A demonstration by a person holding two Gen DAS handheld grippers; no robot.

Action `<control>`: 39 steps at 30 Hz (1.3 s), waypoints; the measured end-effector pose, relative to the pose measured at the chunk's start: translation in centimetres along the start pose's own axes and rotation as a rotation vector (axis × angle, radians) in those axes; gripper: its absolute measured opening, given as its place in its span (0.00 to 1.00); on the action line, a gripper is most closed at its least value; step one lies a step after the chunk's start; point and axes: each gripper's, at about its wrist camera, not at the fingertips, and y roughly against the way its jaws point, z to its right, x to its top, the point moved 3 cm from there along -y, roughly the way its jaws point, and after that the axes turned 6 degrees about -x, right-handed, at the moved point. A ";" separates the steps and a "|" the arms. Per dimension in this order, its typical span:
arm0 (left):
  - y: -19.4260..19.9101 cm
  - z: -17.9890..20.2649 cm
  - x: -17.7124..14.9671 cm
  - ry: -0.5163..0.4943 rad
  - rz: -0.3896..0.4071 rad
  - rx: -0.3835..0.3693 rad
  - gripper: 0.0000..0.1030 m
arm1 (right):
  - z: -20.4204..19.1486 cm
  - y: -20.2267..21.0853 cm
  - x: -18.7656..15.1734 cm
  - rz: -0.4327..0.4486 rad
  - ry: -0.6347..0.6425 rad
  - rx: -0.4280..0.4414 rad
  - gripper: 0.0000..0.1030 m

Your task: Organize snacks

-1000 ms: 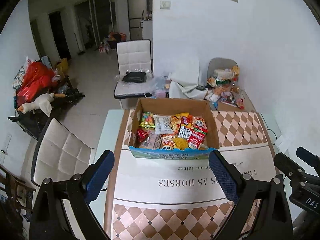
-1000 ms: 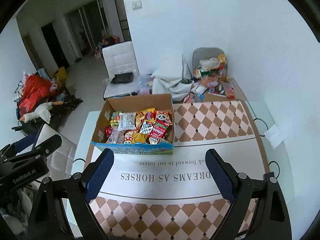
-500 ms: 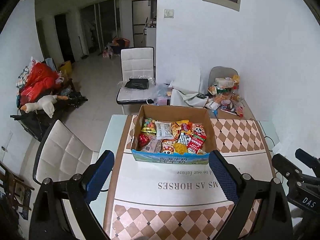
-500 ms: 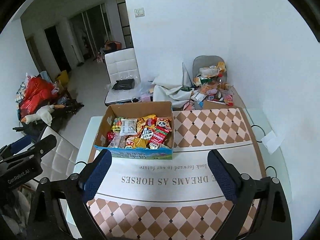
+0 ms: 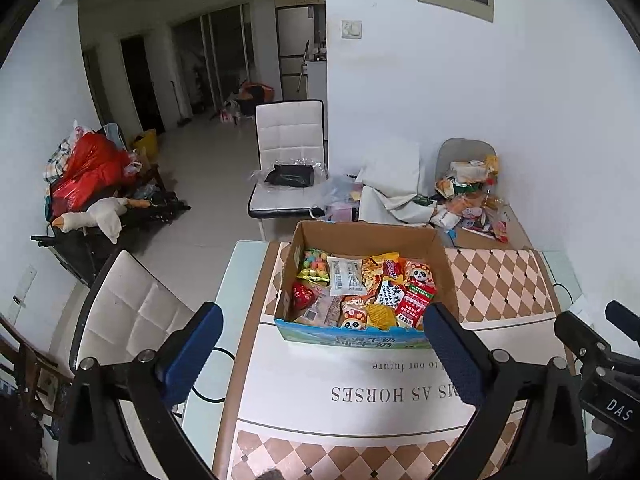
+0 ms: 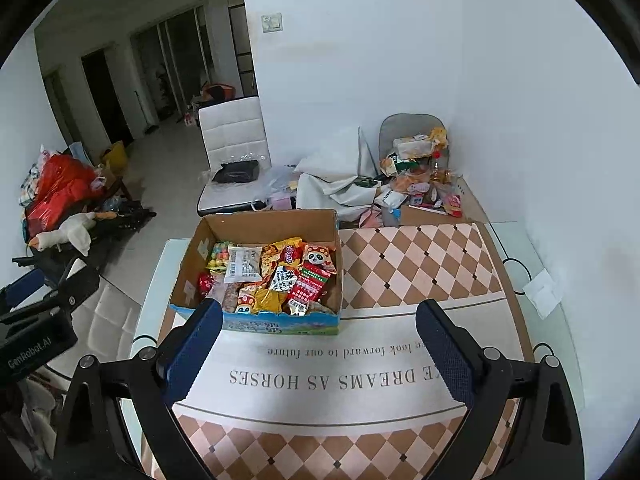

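Note:
An open cardboard box (image 5: 360,232) with a blue printed front stands on the table (image 5: 360,392), filled with several bright snack packets (image 5: 360,288). My left gripper (image 5: 320,316) hovers just short of the box front. Its jaws are opening, with nothing between the blue pads. In the right wrist view the same box (image 6: 264,222) and its snack packets (image 6: 276,276) lie ahead and to the left. My right gripper (image 6: 319,312) is open and empty above the lettered cloth, its left pad in front of the box's near left corner.
A heap of loose snack packets (image 5: 472,200) lies behind the table at the back right. White chairs stand left of the table (image 5: 132,320) and behind it (image 5: 288,148). A white paper slip (image 6: 542,292) and cables lie at the table's right edge.
Both cameras have tipped up a little, so the box sits lower in each view and more wall shows. The left gripper's pads stand slightly wider apart.

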 end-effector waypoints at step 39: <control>-1.3 0.7 -0.4 -0.044 -0.029 0.026 1.00 | -0.5 -0.7 0.8 0.029 0.025 -0.031 0.96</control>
